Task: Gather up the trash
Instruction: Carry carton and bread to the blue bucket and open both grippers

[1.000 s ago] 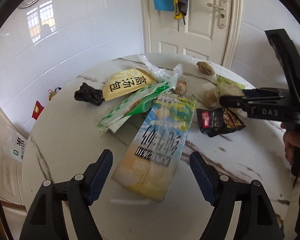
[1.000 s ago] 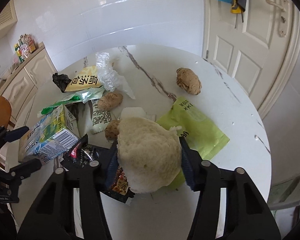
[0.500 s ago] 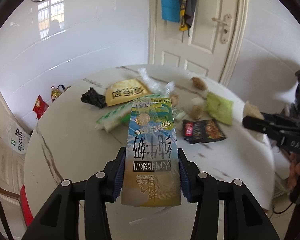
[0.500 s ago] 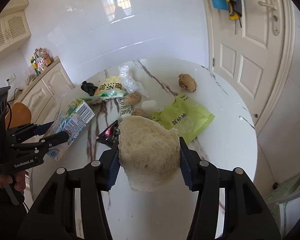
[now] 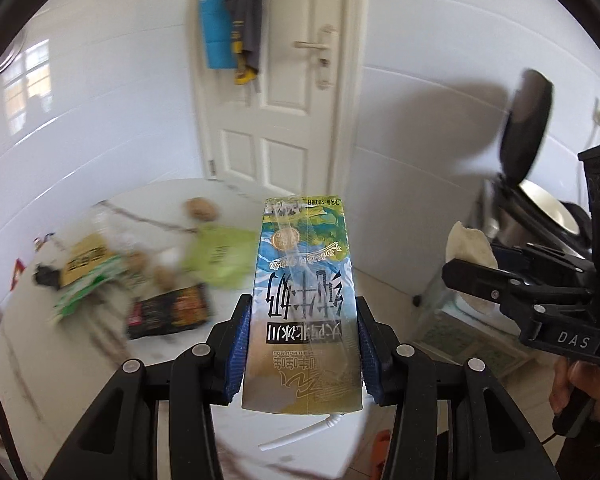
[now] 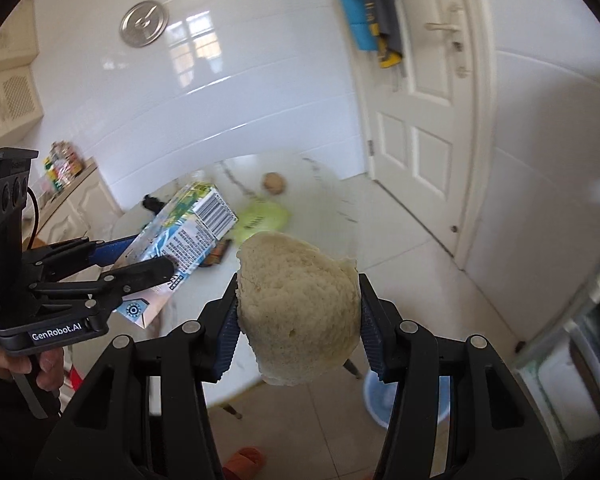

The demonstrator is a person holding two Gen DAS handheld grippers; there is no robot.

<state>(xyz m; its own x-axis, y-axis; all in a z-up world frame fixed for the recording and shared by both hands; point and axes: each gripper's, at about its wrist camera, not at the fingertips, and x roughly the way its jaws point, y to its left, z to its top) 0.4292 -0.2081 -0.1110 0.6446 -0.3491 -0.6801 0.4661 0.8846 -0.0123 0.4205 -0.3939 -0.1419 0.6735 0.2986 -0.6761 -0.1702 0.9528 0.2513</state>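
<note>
My left gripper (image 5: 302,336) is shut on a blue, green and yellow milk carton (image 5: 302,300) and holds it in the air, off the round marble table (image 5: 100,360). It also shows in the right wrist view (image 6: 180,240). My right gripper (image 6: 298,320) is shut on a pale steamed bun (image 6: 298,308), held high beside the table; the bun also shows in the left wrist view (image 5: 470,250). A lime green wrapper (image 5: 220,256), a black snack wrapper (image 5: 168,312), a yellow packet (image 5: 86,258) and brown lumps (image 5: 200,209) lie blurred on the table.
A white door (image 5: 276,100) with hanging clothes stands behind the table. A bin with a raised dark lid (image 5: 526,128) is at the right in the left wrist view. A light blue basin (image 6: 404,404) sits on the tiled floor. Cabinets (image 6: 72,200) stand at left.
Both grippers have risen and swung right, away from the table, with the carton and the bun still held. One second ago the left gripper was open around the carton; it then shut and lifted it.
</note>
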